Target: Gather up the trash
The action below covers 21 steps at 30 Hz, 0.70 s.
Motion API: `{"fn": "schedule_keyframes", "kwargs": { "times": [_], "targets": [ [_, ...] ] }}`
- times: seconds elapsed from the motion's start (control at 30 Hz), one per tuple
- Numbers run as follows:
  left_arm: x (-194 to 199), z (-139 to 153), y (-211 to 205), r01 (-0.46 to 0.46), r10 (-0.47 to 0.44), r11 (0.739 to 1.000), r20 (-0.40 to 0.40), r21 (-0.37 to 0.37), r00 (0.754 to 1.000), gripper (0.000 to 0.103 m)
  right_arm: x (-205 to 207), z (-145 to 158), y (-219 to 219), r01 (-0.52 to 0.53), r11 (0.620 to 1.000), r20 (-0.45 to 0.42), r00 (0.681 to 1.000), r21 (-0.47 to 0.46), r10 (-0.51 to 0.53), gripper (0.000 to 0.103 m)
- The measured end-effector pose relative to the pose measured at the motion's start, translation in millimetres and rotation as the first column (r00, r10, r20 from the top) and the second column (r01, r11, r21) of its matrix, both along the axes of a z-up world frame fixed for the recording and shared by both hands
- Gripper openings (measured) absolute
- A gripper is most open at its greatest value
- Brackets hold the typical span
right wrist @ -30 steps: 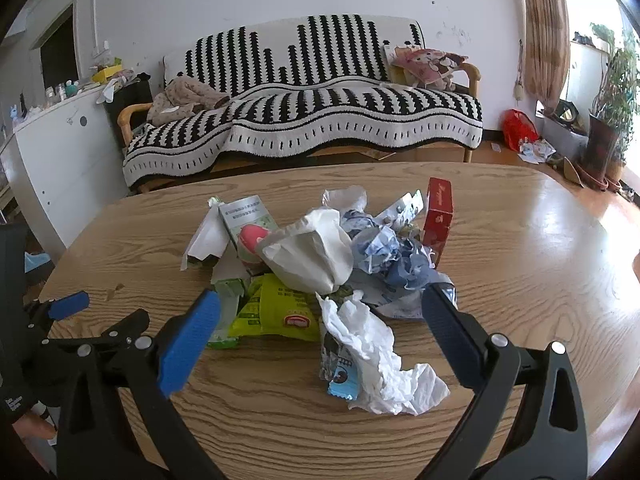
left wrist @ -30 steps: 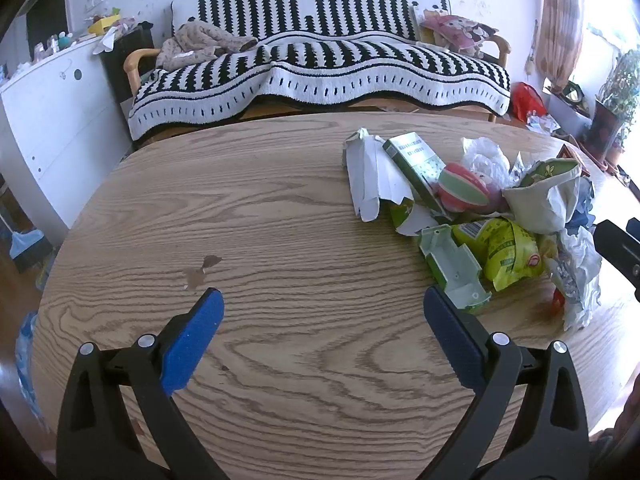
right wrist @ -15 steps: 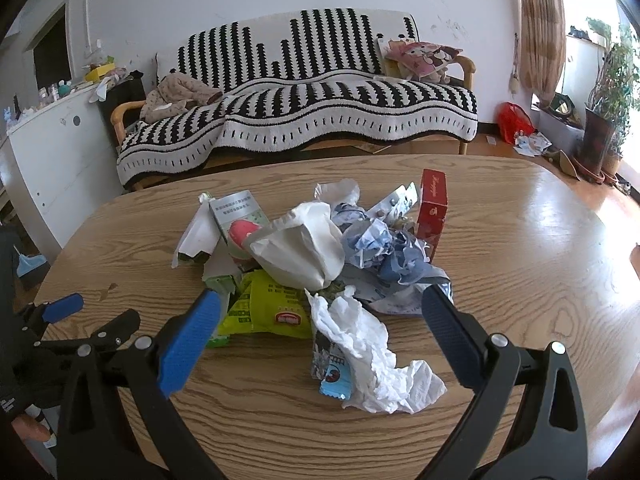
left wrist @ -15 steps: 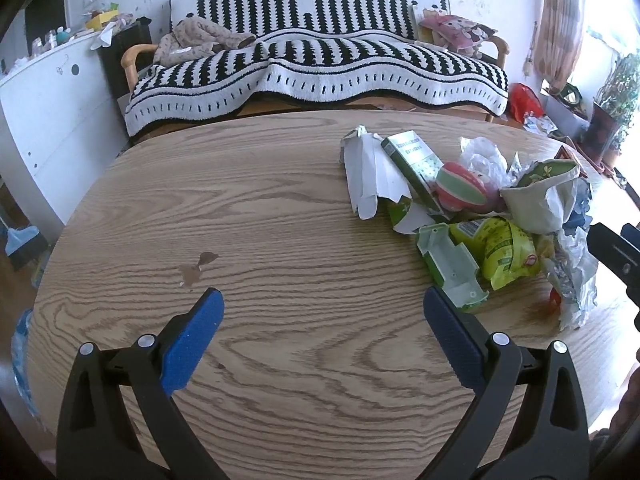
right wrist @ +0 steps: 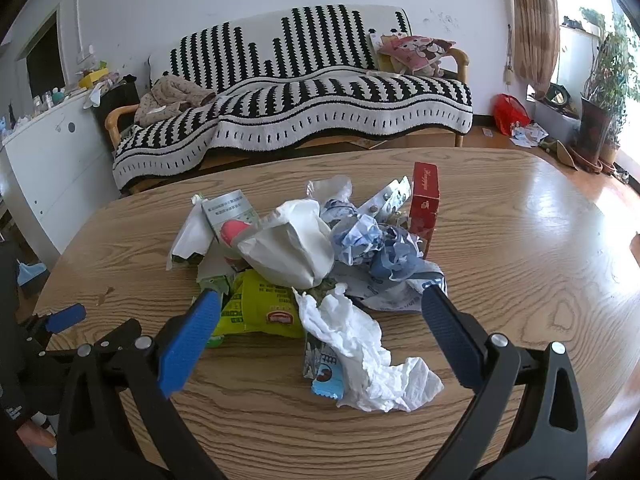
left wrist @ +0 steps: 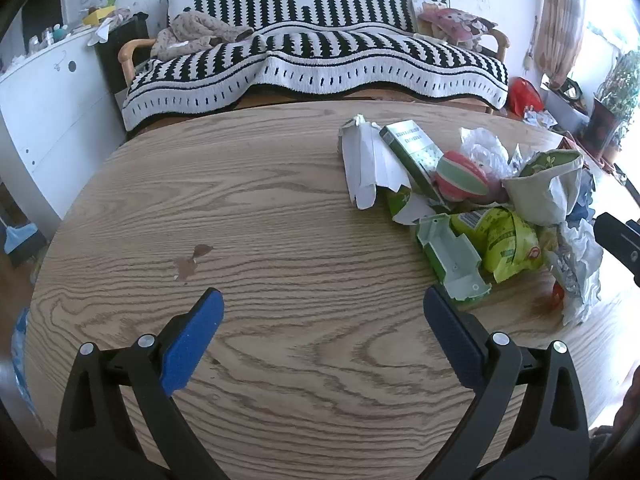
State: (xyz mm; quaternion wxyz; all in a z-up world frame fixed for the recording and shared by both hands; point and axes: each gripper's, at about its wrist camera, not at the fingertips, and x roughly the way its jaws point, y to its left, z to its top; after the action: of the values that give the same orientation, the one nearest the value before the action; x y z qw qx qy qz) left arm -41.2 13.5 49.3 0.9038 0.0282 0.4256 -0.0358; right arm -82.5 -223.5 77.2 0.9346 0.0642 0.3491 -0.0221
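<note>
We find the trash pile [right wrist: 320, 256] heaped on the wooden table [right wrist: 540, 248], toward the middle, with nothing collected yet as far as we can judge. The right gripper [right wrist: 320, 320] hangs just in front of the pile with its jaws spread wide and nothing between them; the white crumpled tissue [right wrist: 368, 356] lies nearest it, on the pile's near side, overlapping a small blue wrapper [right wrist: 326, 380]. The left gripper [left wrist: 322, 328] is equally wide open and empty, over bare wood to the left of the pile, beside a torn green carton [left wrist: 452, 256]. We judge the tissue the sensible first pick: lower the right fingers around its bulk, close on the thick fold rather than a loose corner, and lift straight up so the yellow-green packet [right wrist: 260, 308] behind it is not dragged. Right of the pile the table is bare and glossy out to its curved edge, giving room to carry away; the left gripper stands just beside the pile's left flank, so we would keep swings off that side.
</note>
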Motion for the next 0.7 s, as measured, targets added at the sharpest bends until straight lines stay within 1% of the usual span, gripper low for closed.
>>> {"fn": "schedule_keyframes", "kwargs": {
  "times": [0.7],
  "targets": [
    [0.9,-3.9,-4.8,0.009,-0.009,1.000,-0.015,0.008,1.000,0.097,0.6,-1.4,-7.9,0.012,1.000,-0.004,1.000,0.010,-0.012,0.097]
  ]
}}
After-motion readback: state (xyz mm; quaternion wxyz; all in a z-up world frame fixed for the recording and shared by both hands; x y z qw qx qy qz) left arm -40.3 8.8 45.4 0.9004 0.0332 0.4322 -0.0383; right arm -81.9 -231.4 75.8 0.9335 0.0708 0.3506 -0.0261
